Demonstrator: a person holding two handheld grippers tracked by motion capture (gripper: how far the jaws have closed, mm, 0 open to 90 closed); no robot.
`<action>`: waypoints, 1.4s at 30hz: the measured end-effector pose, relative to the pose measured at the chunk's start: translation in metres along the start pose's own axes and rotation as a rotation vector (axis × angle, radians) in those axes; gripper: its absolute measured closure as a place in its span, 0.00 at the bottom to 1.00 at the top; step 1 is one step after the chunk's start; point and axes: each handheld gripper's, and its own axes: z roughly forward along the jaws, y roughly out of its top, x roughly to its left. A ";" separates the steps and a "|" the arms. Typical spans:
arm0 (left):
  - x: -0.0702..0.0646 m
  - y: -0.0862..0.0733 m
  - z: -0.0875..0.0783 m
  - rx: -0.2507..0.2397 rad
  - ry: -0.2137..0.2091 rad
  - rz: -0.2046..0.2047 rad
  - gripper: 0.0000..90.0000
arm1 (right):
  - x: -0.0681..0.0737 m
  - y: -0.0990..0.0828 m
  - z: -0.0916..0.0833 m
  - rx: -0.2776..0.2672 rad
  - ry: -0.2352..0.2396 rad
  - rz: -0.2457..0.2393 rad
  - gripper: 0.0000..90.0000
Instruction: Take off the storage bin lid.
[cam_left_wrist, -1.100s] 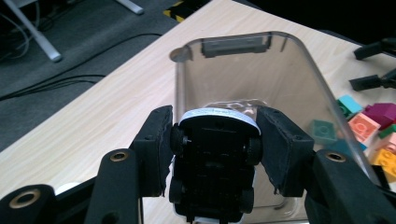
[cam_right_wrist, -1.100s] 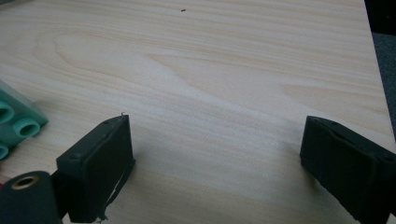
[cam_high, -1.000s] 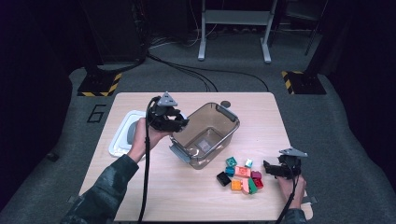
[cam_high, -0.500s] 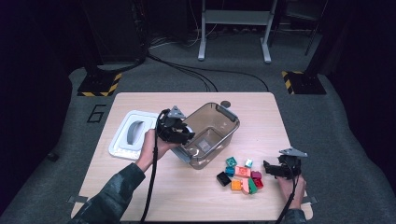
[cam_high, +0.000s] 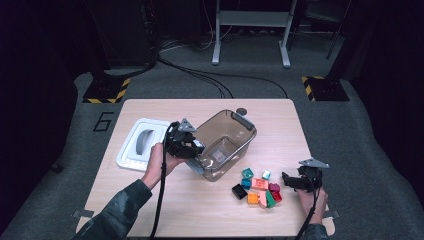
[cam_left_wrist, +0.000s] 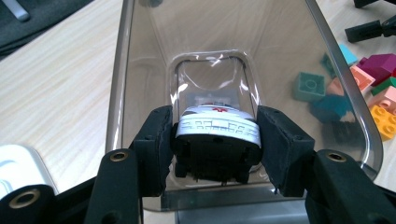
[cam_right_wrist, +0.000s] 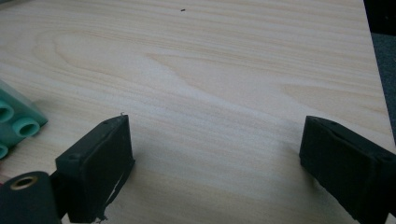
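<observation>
Left gripper (cam_left_wrist: 217, 140) clamps a toy car (cam_left_wrist: 215, 140) over the clear bin (cam_high: 235, 127); next, release; right gripper (cam_right_wrist: 215, 163) gapes empty

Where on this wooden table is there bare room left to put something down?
Bare wood lies along the near edge of the light wooden table, and the far right corner beyond the clear brown plastic bin. It is crowded around the colourful toy bricks and the white lid.

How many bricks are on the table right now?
About 10 bricks, all in one cluster on the table, right of the bin and beside the right tool. They overlap, so some may be hidden.
</observation>
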 end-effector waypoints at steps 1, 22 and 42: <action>0.000 -0.001 0.000 0.012 -0.002 0.001 0.53 | 0.000 0.000 0.000 0.000 0.000 0.000 0.10; -0.006 -0.001 0.006 0.098 0.007 0.019 0.53 | 0.000 0.000 0.000 -0.001 0.001 -0.001 0.10; 0.000 -0.010 -0.020 0.025 0.006 -0.004 0.20 | 0.000 0.000 0.000 0.000 0.002 -0.002 0.09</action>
